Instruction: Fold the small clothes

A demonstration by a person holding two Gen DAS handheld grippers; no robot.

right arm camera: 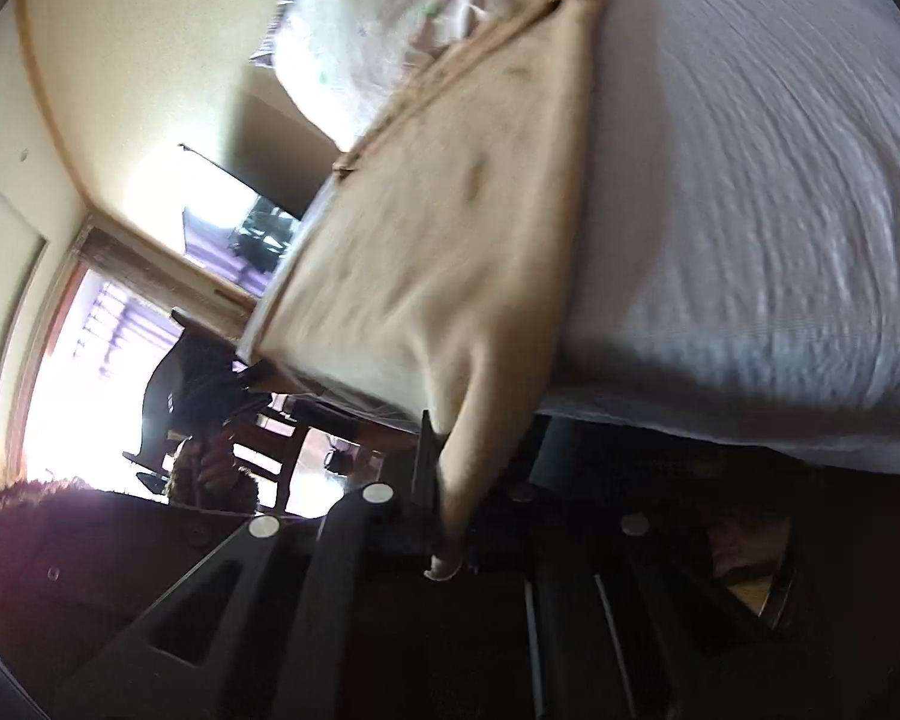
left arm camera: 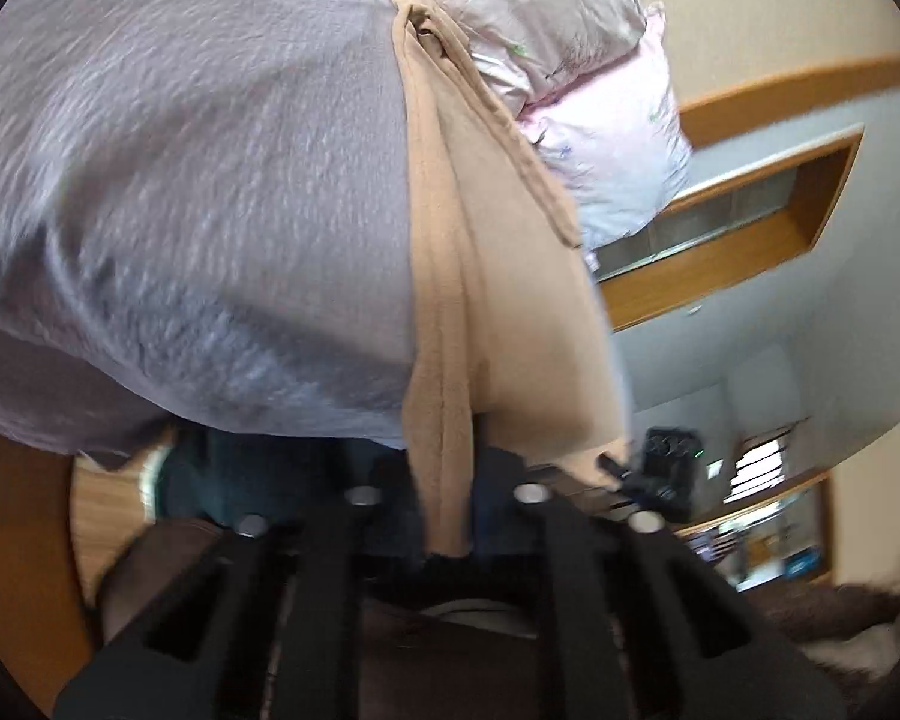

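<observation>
A beige, thin stretchy garment (left arm camera: 486, 300) hangs stretched in the air in front of the bed. My left gripper (left arm camera: 447, 534) is shut on one bunched end of it, low in the left wrist view. My right gripper (right arm camera: 450, 540) is shut on another end of the same beige garment (right arm camera: 450, 228), which spreads wide and flat up toward the far end. The other gripper (left arm camera: 660, 474) shows as a dark shape to the right in the left wrist view. Both views are tilted and blurred.
A bed with a pale lilac sheet (left arm camera: 180, 210) fills the background, also shown in the right wrist view (right arm camera: 750, 210). A floral pink duvet (left arm camera: 570, 48) is heaped at its far end. A bright window (right arm camera: 90, 360) and wooden trim (left arm camera: 750, 228) lie beyond.
</observation>
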